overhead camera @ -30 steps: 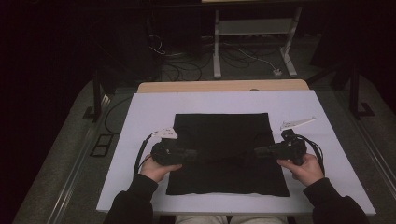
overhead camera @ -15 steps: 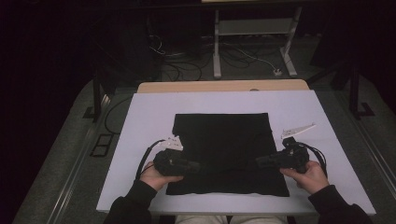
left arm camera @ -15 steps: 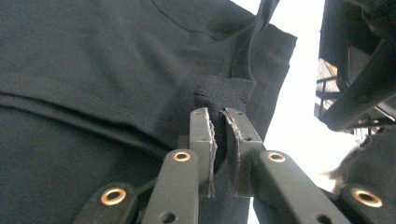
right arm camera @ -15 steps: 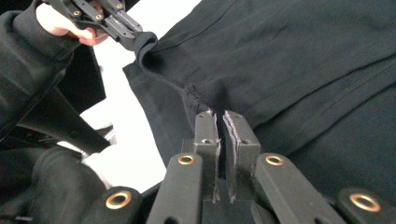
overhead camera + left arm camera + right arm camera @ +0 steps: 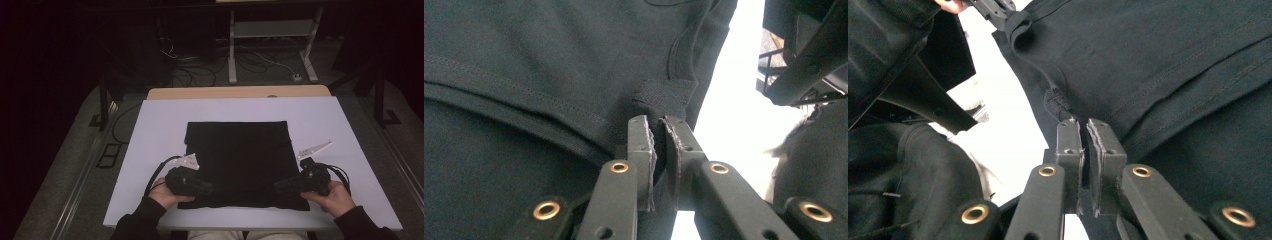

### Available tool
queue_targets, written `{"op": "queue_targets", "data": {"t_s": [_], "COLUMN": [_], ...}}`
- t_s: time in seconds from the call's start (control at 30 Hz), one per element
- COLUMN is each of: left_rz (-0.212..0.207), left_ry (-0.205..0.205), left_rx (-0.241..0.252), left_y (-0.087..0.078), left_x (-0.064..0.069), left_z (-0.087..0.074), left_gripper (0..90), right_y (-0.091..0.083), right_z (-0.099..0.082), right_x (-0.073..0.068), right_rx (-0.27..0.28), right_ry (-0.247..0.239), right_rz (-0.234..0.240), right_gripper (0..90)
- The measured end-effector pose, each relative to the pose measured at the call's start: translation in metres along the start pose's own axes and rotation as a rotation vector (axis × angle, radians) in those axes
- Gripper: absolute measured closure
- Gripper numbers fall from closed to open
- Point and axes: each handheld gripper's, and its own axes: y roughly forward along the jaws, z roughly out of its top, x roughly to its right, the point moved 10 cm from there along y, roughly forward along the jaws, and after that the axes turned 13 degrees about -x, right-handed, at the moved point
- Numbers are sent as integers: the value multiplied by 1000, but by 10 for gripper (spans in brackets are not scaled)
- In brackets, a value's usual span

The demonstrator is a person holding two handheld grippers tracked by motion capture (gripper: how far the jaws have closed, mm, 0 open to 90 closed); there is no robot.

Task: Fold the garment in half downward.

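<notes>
Black garment (image 5: 237,162): near edge drawn toward the table's (image 5: 150,130) front since a second ago; left claw (image 5: 207,190) and right claw (image 5: 279,187) each clamped on a near corner, fold likely underway.

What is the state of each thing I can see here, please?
black garment: folded flat on the board, near edge pinched at both corners.
left gripper: shut on the black garment.
right gripper: shut on the black garment.
white board: lying flat under the garment.
</notes>
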Motion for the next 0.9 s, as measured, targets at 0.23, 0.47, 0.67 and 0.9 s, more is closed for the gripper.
{"op": "queue_targets", "data": {"t_s": [0.23, 0.47, 0.67, 0.9], "left_rz": [-3, -9, -11, -1], "left_ry": [10, 17, 32, 53], "left_rx": [-21, -39, -73, -122], "left_y": [2, 5, 8, 12], "left_x": [1, 2, 2, 4], "left_z": [-5, -9, -13, -17], "left_gripper": [810, 810, 808, 723], "right_y": [3, 8, 11, 15], "right_z": [-7, -12, -16, -19], "right_x": [-4, -8, -11, -10], "right_rx": [-31, -65, -88, -112], "right_ry": [-1, -8, -17, 4], "right_rz": [14, 23, 27, 36], "right_gripper": [830, 830, 829, 784]}}
